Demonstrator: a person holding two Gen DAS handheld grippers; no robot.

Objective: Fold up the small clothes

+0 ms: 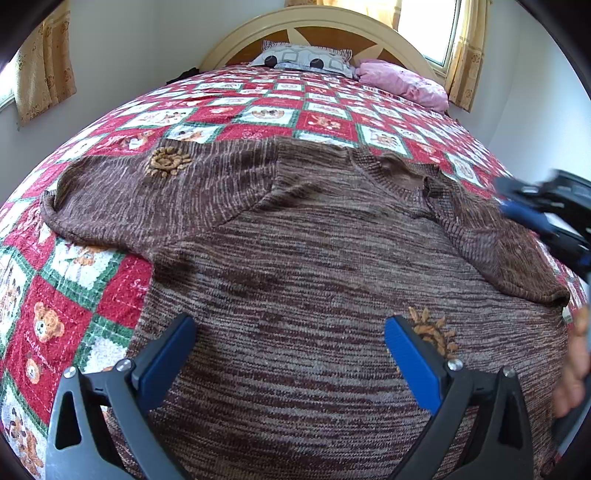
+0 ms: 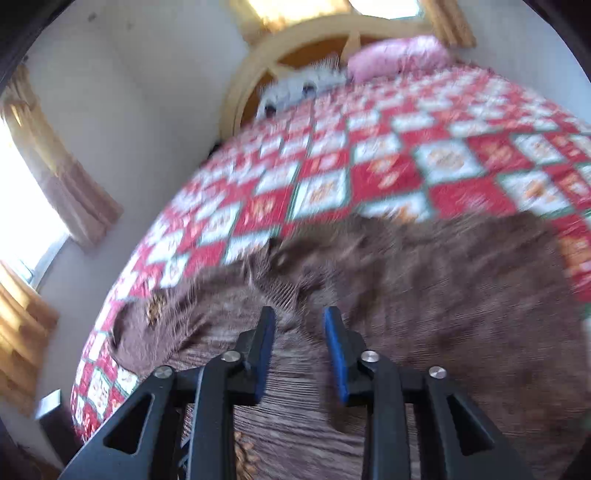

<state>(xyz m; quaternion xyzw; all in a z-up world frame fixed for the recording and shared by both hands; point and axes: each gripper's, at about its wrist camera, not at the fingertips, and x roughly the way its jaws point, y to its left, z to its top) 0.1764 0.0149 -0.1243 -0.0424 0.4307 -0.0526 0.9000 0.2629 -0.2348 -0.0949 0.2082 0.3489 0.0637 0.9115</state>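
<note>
Knitwear fills the middle: a brown sweater lies flat on the bed's red-and-white patchwork quilt, one sleeve stretched toward the left with a small orange embroidered motif near its cuff, the other sleeve folded in across the chest on the right. Left tool hangs over the lower body with its blue pads spread wide, nothing between them. Right tool, blurred, sits over the sweater with jaws partly apart and gripping nothing. Two pillows rest against the headboard
</note>
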